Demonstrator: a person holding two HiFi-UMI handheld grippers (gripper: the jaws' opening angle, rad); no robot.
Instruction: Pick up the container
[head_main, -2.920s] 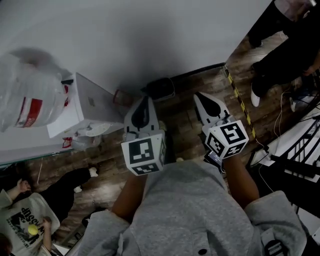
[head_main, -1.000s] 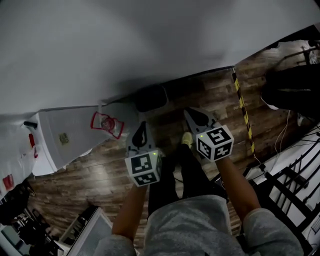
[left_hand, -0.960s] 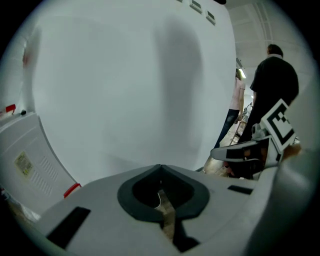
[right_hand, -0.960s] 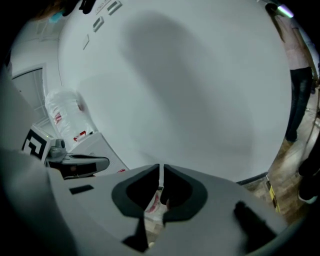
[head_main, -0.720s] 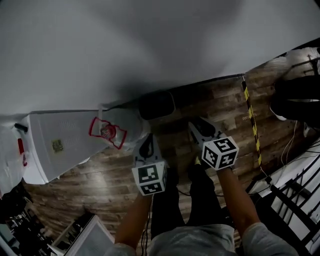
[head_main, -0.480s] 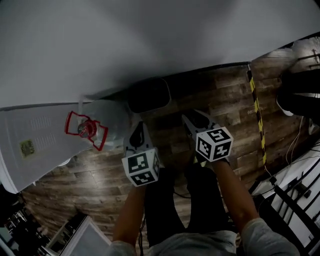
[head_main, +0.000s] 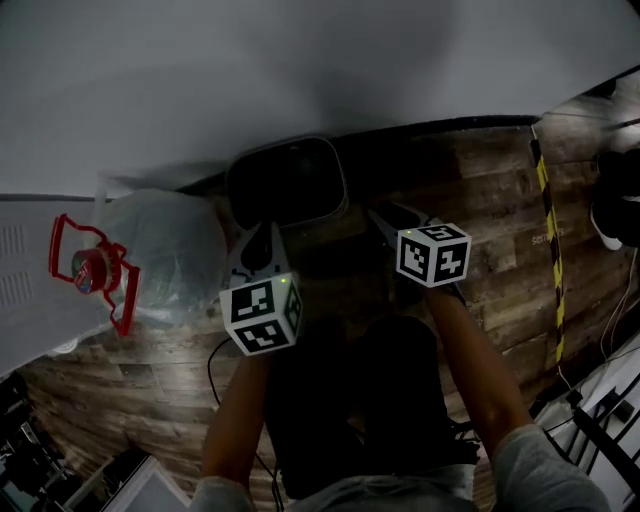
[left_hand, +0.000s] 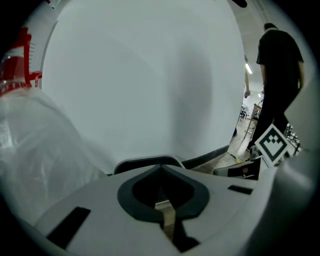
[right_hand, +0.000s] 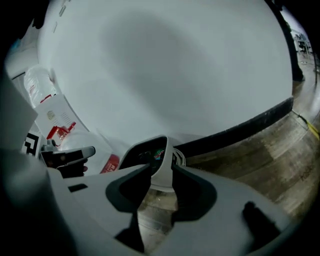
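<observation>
The container (head_main: 285, 185), dark inside with a pale rim, stands on the wood floor (head_main: 470, 200) against the far white wall (head_main: 300, 70), with a clear jug (head_main: 165, 255) just to its left. The left gripper (head_main: 264, 235) points at the container's near left edge, its jaws together with nothing between them (left_hand: 161, 169). The right gripper (head_main: 385, 212) is near the container's right side. Its jaws have just opened wide (right_hand: 161, 170), and the container's rim (right_hand: 159, 157) shows in the gap between them with no pad pressing on it. Striped tape (head_main: 548, 220) runs along the floor at the right.
</observation>
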